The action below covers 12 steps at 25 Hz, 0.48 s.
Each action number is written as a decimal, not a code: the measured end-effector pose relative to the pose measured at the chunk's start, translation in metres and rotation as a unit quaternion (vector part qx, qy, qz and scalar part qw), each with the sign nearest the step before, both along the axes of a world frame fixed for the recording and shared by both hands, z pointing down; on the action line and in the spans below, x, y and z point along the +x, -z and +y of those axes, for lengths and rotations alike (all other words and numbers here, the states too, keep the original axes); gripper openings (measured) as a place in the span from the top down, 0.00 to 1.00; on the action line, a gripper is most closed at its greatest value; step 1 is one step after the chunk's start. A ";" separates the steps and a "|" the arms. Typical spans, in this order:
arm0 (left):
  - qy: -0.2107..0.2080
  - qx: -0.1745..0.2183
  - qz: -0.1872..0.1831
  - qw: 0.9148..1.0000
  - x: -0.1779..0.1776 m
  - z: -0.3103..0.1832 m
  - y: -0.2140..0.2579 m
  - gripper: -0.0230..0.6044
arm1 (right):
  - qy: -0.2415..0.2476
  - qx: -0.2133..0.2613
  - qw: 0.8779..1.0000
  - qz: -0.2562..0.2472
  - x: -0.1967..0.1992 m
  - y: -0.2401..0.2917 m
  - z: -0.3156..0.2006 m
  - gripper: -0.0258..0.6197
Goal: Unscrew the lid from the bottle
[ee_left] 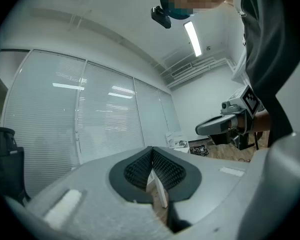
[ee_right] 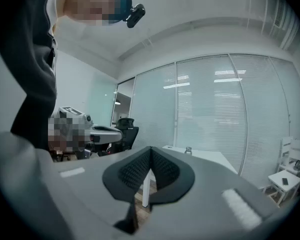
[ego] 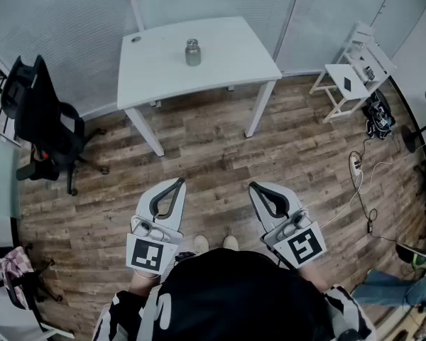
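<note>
A small metal bottle (ego: 192,52) with its lid on stands upright near the middle of the white table (ego: 220,66), far ahead of me. In the right gripper view the bottle (ee_right: 188,150) is a tiny shape on the distant tabletop. My left gripper (ego: 180,182) is held level over the wooden floor, jaws shut with nothing between them. My right gripper (ego: 254,186) is beside it, also shut and empty. In the left gripper view the jaw tips (ee_left: 151,149) meet, and the right gripper (ee_left: 225,125) shows at the side. The right gripper's tips (ee_right: 150,149) meet as well.
A black office chair (ego: 46,123) stands left of the table. A white shelf stand (ego: 351,77) is at the right wall, with a bag (ego: 378,116) and cables (ego: 362,183) on the floor near it. Wooden floor lies between me and the table.
</note>
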State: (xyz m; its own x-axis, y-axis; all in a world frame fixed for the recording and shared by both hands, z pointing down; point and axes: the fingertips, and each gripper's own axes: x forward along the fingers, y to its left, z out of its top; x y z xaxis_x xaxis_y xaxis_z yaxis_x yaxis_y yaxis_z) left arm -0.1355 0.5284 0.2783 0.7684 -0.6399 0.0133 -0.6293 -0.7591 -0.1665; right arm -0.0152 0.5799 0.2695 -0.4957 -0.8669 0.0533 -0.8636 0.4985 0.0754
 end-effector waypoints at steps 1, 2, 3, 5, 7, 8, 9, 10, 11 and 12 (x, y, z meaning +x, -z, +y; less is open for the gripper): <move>0.000 0.001 0.001 1.000 -0.001 -0.001 0.000 0.96 | 0.000 0.000 1.000 0.000 -0.001 0.000 -0.001 0.97; 0.001 0.001 0.002 1.000 -0.003 -0.001 0.000 0.96 | -0.001 -0.001 1.000 0.000 -0.003 0.000 -0.001 0.97; 0.001 0.001 0.002 1.000 -0.004 -0.002 0.000 0.96 | -0.001 -0.001 1.000 -0.001 -0.004 -0.001 -0.002 0.97; 0.001 -0.002 0.004 1.000 -0.007 -0.001 -0.001 0.96 | -0.001 -0.001 1.000 -0.001 -0.008 -0.001 -0.002 0.97; 0.000 -0.004 0.004 1.000 -0.011 -0.001 -0.003 0.96 | -0.001 -0.002 1.000 0.001 -0.013 -0.003 -0.002 0.97; -0.001 -0.004 0.004 1.000 -0.013 -0.001 -0.005 0.96 | -0.001 -0.003 1.000 0.001 -0.015 -0.004 -0.002 0.97; -0.002 -0.005 0.003 1.000 -0.014 0.000 -0.006 0.96 | -0.001 -0.005 1.000 0.002 -0.017 -0.006 -0.002 0.97; -0.002 -0.006 0.003 1.000 -0.015 0.000 -0.007 0.96 | -0.002 -0.007 1.000 0.002 -0.018 -0.008 -0.002 0.97; -0.003 -0.008 0.004 1.000 -0.016 0.000 -0.008 0.96 | -0.002 -0.008 1.000 0.001 -0.019 -0.009 -0.002 0.97; -0.003 -0.009 0.004 1.000 -0.017 0.000 -0.009 0.96 | -0.003 -0.008 1.000 -0.001 -0.020 -0.010 -0.003 0.97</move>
State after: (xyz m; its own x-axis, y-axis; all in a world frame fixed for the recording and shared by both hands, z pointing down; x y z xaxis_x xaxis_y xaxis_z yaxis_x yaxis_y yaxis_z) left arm -0.1524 0.5281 0.2868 0.7720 -0.6353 0.0183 -0.6265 -0.7655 -0.1469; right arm -0.0353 0.5770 0.2796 -0.4898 -0.8693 0.0660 -0.8671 0.4937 0.0667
